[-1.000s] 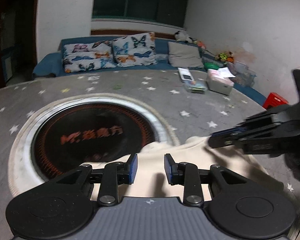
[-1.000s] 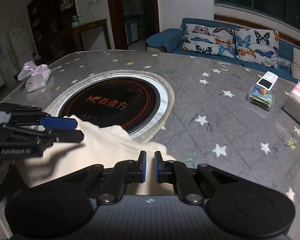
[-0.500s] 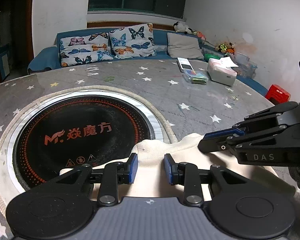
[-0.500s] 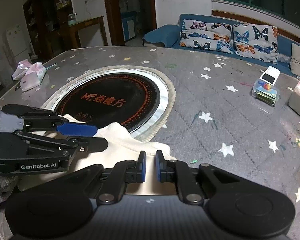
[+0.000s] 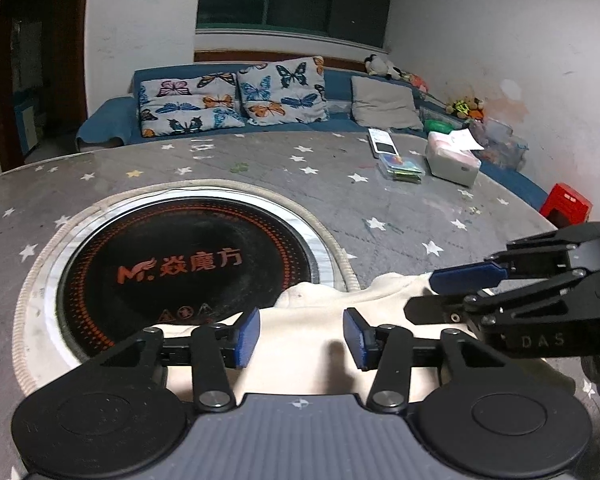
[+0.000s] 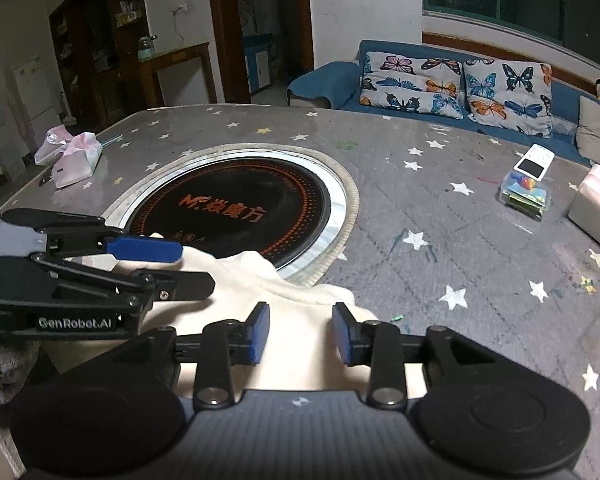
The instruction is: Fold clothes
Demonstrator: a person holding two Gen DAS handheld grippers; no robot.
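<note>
The left gripper [image 5: 302,330] hangs over the cream garment [image 5: 320,344] with its blue pads spread wide, nothing between them. The right gripper [image 6: 300,334] does the same on its side, pads parted and holding nothing, the cloth showing in the gap below. Each tool appears in the other's view: the right one comes in from the side above the garment's edge farthest from the hotplate, the left one sits above the edge that overlaps the hotplate.

The garment lies bunched and partly folded on the near side of the round black hotplate [image 5: 188,264], one lobe draped over the hotplate's metal rim, the remainder spread on the grey star-print tablecloth [image 6: 440,208] toward the cameras.

Beyond the hotplate, far across the cloth, a clear box of coloured items [image 5: 402,166] has a white remote [image 5: 382,142] leaning against it, and a tissue box [image 5: 452,158] stands just beside them. On the opposite side of the hotplate, near the table's corner, lies a pink-and-white packet [image 6: 74,156]. Behind the table, past the hotplate, a blue sofa [image 5: 108,124] carries butterfly cushions [image 5: 228,100].
</note>
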